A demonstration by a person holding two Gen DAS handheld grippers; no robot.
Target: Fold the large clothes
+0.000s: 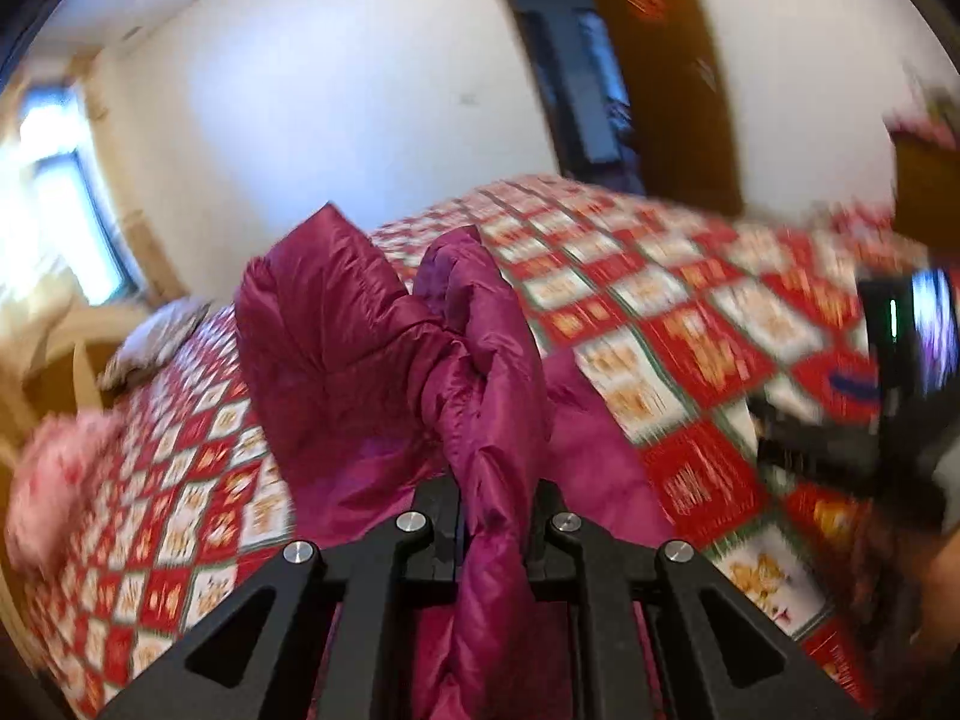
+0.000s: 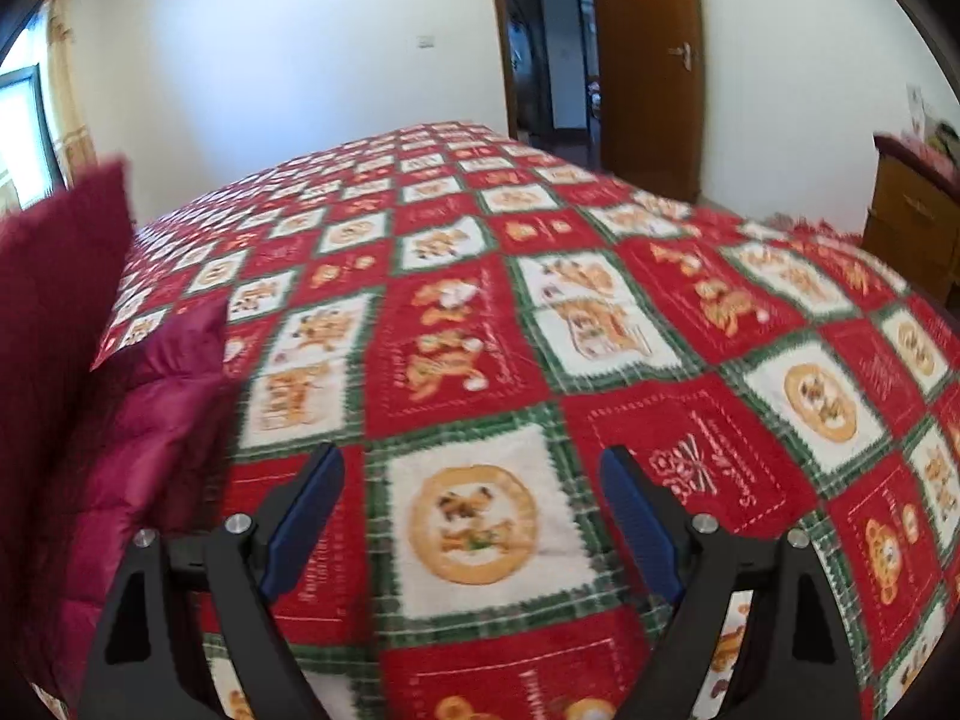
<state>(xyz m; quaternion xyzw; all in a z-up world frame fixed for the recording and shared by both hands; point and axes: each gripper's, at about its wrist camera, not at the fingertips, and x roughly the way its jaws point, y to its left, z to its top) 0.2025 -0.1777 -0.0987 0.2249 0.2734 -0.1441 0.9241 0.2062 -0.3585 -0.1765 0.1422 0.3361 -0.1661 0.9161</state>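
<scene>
My left tongs [image 1: 489,516] are clamped on a fold of the purple jacket [image 1: 360,336], lifted over the bed [image 2: 540,300]. My right tongs [image 2: 474,516] gape empty; the jacket lies to their left.

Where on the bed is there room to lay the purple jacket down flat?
The patchwork blanket is bare from the open right gripper to the bed's far end. The left side is crowded: the jacket, gripped by the left gripper, piles there.
</scene>
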